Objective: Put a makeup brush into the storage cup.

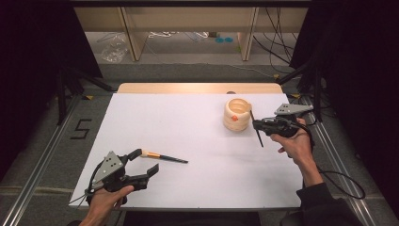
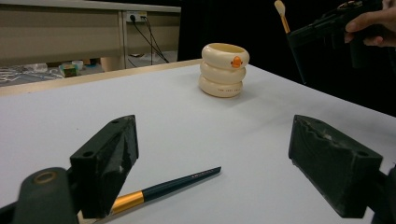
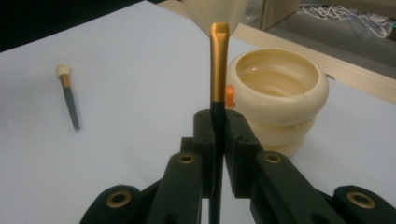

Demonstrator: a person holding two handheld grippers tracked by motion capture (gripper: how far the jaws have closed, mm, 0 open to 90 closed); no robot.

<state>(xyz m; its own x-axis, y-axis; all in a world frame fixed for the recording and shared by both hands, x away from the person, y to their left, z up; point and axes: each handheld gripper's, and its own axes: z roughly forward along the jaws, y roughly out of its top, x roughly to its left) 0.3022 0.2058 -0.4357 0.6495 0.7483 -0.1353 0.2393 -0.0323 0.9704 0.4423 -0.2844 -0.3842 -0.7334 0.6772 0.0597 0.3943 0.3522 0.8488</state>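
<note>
The right tool, at the right of the high view just beside the cream holder, is clamped tight on a brush. In the right gripper view this held brush rises up the middle of the frame: a thin dark handle pinched between the two black jaws, then a flat gold ferrule, then a fan of pale bristles spreading out at the top edge. In the high view its dark handle hangs down and slightly right below the tool, clear of the white table. The holder, shaped like three stacked cream rings with a small orange mark on its side, stands upright and shows a hollow inside. The left tool, in the lower left of the high view, has its jaws spread wide with nothing between them. Just beyond it a second brush lies flat on the table, with the same dark handle and gold ferrule.
</note>
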